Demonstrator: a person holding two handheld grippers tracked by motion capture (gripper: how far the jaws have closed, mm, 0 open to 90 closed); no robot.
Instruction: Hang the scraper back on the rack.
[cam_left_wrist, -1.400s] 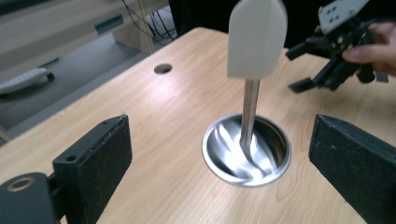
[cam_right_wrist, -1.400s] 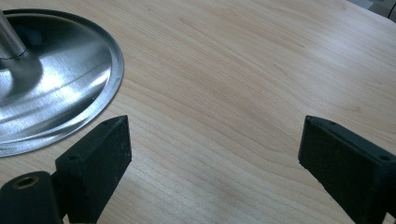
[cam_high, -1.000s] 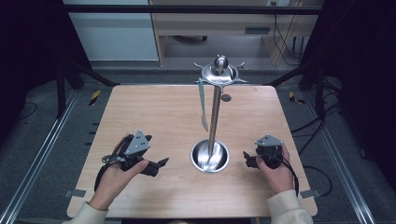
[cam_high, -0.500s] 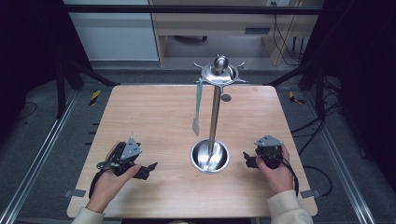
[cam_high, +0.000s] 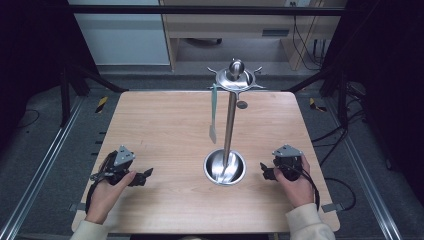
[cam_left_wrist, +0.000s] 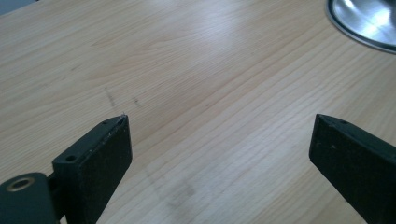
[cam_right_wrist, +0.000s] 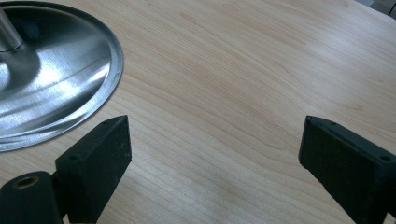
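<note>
A steel utensil stand (cam_high: 229, 125) rises upright from its round base (cam_high: 225, 167) on the wooden table (cam_high: 160, 130); one pale spatula (cam_high: 213, 114) hangs from its left hook.

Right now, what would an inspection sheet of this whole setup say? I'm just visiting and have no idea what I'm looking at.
Surface: wooden table, pale grain, faint scuff marks near the left gripper.
Job's things: steel stand with a round base and a hooked top; a utensil hangs from one hook.
Clutter: nothing seen on the table.
Grippers: left gripper and right gripper are each held in a hand low over the table either side of the base, fingers wide apart, nothing between them.
Cables: a black cable trails from the right gripper; more run along the floor at right.
Surroundings: dark frame, floor rails, cabinets beyond the table.
</note>
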